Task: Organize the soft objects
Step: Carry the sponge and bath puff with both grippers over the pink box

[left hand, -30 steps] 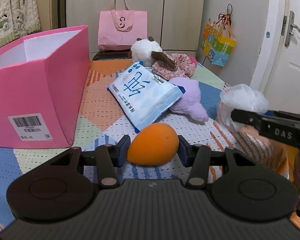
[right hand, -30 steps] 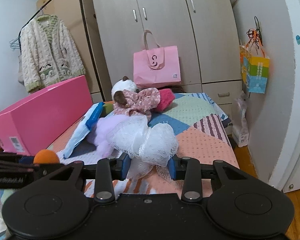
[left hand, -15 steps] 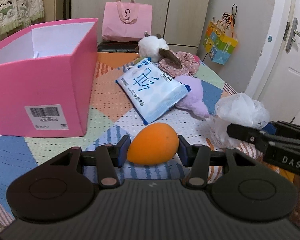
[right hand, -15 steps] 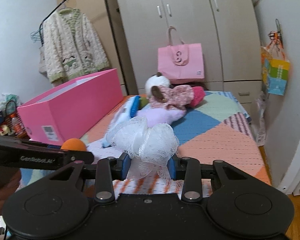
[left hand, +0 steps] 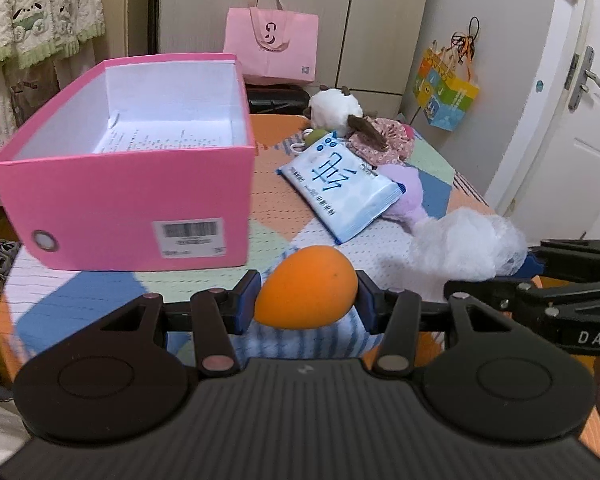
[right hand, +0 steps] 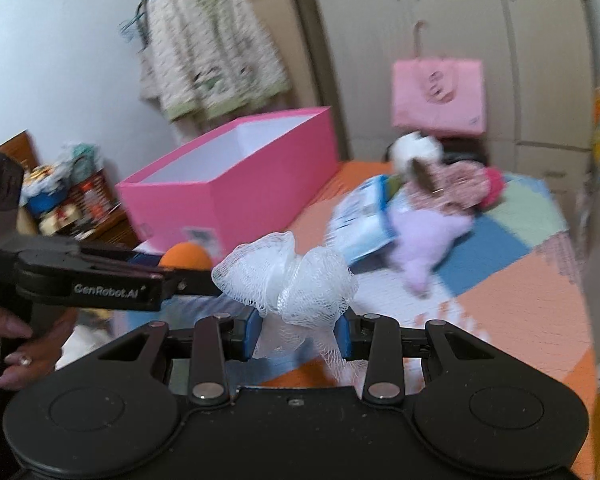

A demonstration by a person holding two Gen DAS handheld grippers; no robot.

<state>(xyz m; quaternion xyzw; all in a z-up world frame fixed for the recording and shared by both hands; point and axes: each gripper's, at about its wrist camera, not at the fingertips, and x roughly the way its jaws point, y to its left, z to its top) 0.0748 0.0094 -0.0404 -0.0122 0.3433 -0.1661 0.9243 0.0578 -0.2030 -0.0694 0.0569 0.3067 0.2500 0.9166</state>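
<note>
Orange sponge (left hand: 306,287) and white mesh puff (right hand: 286,276), each one held in a gripper above the bed (left hand: 272,178).

The left gripper (left hand: 306,296) is clenched on the sponge; the right gripper (right hand: 296,330) is clenched on the puff, just beside it. Farther out, the open pink box (left hand: 140,184) stands on the patchwork cover, with a blue wipes pack (left hand: 338,190), a lilac plush (left hand: 410,196) and a white plush (left hand: 334,110) behind.

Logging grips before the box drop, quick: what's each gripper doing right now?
Left gripper: closed on the orange sponge.
Right gripper: closed on the white mesh pouf.
</note>
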